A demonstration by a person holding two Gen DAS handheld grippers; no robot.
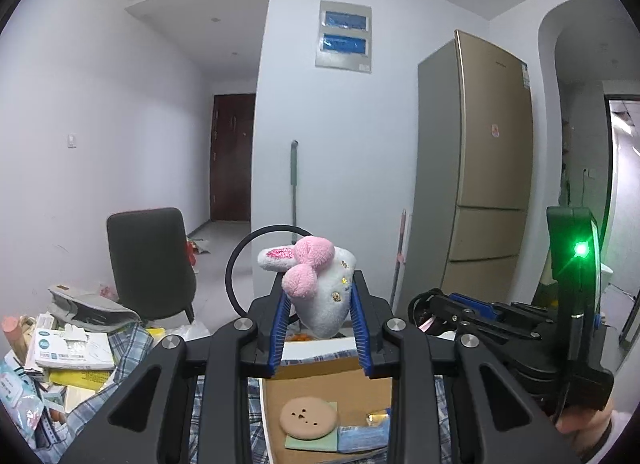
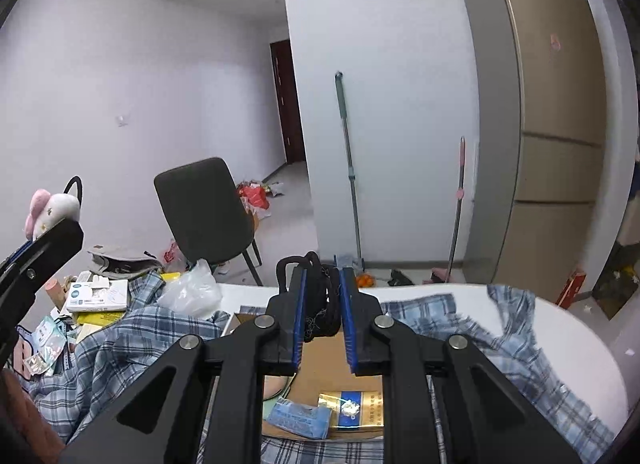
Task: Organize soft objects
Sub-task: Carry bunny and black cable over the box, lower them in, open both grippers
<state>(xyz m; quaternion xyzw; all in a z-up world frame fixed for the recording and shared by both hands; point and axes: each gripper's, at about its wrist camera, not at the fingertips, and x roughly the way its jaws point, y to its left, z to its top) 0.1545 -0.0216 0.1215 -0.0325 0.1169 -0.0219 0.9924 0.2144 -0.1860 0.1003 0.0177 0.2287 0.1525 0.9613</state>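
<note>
Left tongs [image 1: 320, 304] clenched on white plush toy [image 1: 324, 292] with pink bow, held above open cardboard box [image 1: 320, 380]. Right tongs [image 2: 323, 304] clenched on black cord bundle [image 2: 320, 304], above same box. White tabletop [image 2: 560, 328] draped in blue plaid cloth [image 2: 132, 344]; boxes and packets piled at left. Room: white walls, dark chair [image 1: 150, 260], gold fridge [image 1: 480, 167], mop [image 2: 348, 159] leaning on wall, dark door [image 1: 232, 155].

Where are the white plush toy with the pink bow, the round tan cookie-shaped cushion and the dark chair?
White plush toy with pink bow [image 1: 324, 300]: left wrist view, white body.
Round tan cookie-shaped cushion [image 1: 307, 418]: left wrist view, top face.
Dark chair [image 2: 202, 209]: right wrist view, backrest.
</note>
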